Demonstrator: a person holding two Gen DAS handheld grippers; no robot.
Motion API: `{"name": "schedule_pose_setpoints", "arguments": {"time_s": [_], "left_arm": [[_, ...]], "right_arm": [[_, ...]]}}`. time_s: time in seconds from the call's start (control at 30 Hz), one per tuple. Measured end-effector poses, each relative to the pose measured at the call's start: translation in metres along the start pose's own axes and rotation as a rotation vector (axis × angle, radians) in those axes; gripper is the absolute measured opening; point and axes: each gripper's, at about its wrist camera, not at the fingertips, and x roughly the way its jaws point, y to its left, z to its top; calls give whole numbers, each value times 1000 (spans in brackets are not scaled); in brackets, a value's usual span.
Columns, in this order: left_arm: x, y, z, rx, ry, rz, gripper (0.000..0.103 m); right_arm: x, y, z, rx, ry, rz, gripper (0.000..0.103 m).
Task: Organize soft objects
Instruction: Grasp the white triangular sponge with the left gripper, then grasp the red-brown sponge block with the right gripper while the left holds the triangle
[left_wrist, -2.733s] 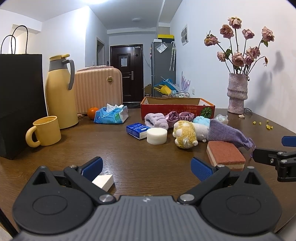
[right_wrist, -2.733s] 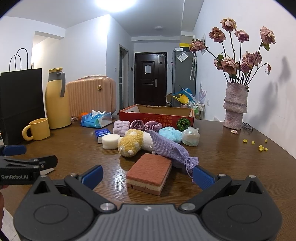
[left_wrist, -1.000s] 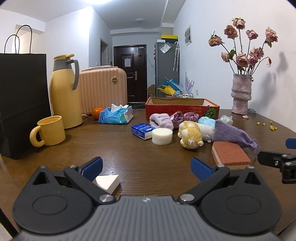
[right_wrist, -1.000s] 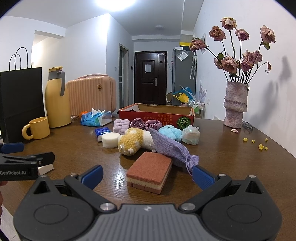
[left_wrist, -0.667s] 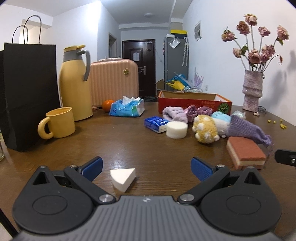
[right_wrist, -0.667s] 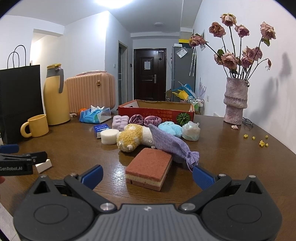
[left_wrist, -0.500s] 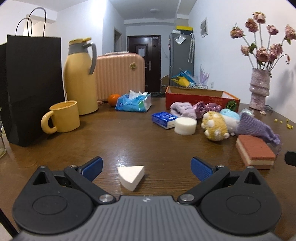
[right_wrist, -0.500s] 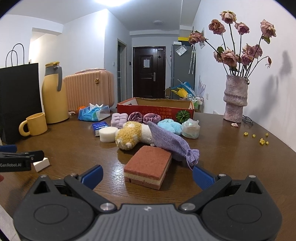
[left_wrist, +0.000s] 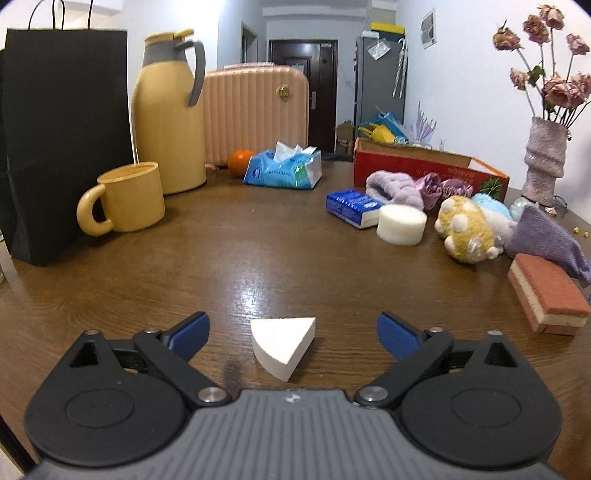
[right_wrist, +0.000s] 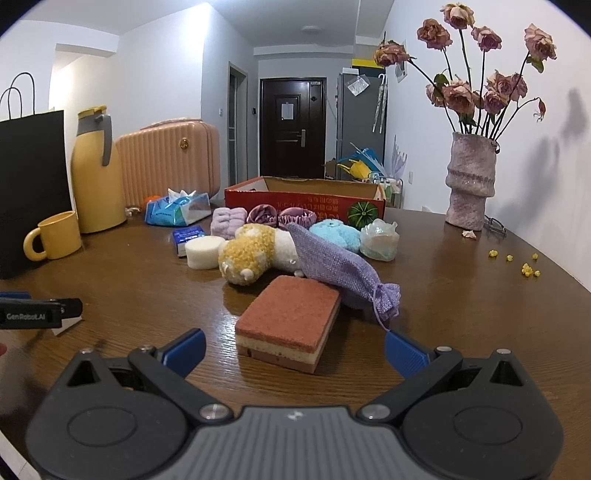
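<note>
Both tongs gape, gripping nothing: the left tongs (left_wrist: 291, 328) bracket a white wedge sponge (left_wrist: 283, 341) on the counter (left_wrist: 229, 258); probably featherlight and squashy, it is best pinched across its flat sides; the right tongs (right_wrist: 293, 347) face the layered sponge (right_wrist: 290, 321)

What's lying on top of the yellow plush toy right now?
The purple cloth pouch lies across the white rear of the yellow plush toy, its tied end reaching down beside the red sponge. The toy's back end under the pouch is covered.
</note>
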Motion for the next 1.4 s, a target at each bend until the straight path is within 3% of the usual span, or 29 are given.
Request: {"name": "schedule_pose_setpoints", "arguments": {"time_s": [0.33,0.53,1.4], "left_arm": [[15,5,0,-21,57,-39,40],[14,4,0,-25,38,-53,35],[-6,-12,18,12,-74,-89,35]], "right_arm": [[13,0,1,-2,17,-3,103],[17,2,1,-8,29,1,103],[71,21,25,-36,132,18,103]]}}
